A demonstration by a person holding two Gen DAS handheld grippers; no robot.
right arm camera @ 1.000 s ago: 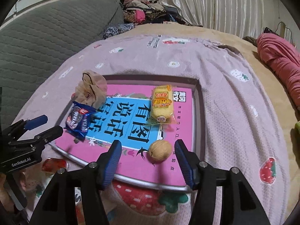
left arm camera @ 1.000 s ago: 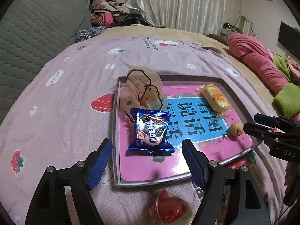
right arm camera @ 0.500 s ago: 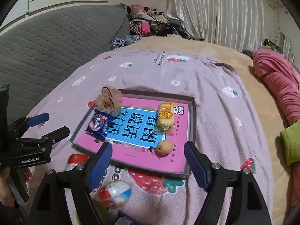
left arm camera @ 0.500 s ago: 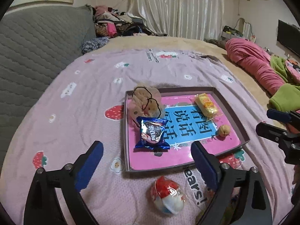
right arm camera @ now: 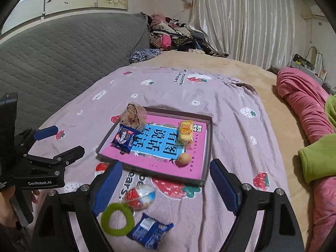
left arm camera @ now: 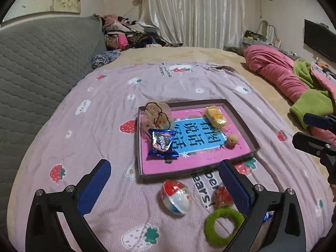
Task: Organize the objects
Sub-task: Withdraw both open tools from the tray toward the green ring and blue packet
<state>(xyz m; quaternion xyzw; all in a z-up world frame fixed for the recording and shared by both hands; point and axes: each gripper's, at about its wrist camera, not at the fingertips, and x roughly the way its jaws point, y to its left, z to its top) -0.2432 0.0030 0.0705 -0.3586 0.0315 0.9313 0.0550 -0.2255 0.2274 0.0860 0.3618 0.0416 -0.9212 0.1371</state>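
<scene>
A shallow tray (left arm camera: 241, 124) (right arm camera: 208, 145) with a pink and blue printed bottom lies on the purple bedspread. In it are a blue cookie packet (left arm camera: 162, 142) (right arm camera: 124, 137), a beige drawstring pouch (left arm camera: 156, 115) (right arm camera: 133, 116), a yellow snack pack (left arm camera: 216, 116) (right arm camera: 185, 134) and a walnut (left arm camera: 232, 139) (right arm camera: 183, 158). In front of the tray lie a red and white egg capsule (left arm camera: 176, 196) (right arm camera: 139, 194), a green hair ring (left arm camera: 222, 224) (right arm camera: 117, 219), a small red item (left arm camera: 222, 195) and a blue wrapper (right arm camera: 150, 232). My left gripper (left arm camera: 163, 187) and right gripper (right arm camera: 166, 184) are open, empty, above these.
A grey quilted headboard (left arm camera: 37, 63) runs along the left. Pink bedding (left arm camera: 279, 73) (right arm camera: 304, 103) and a green garment (left arm camera: 310, 103) (right arm camera: 319, 157) lie at the right. A clothes pile (left arm camera: 128, 35) sits at the far end by the curtain.
Both grippers have drawn back and up from the tray. The egg capsule, green ring and blue wrapper in front of the tray have come into view.
</scene>
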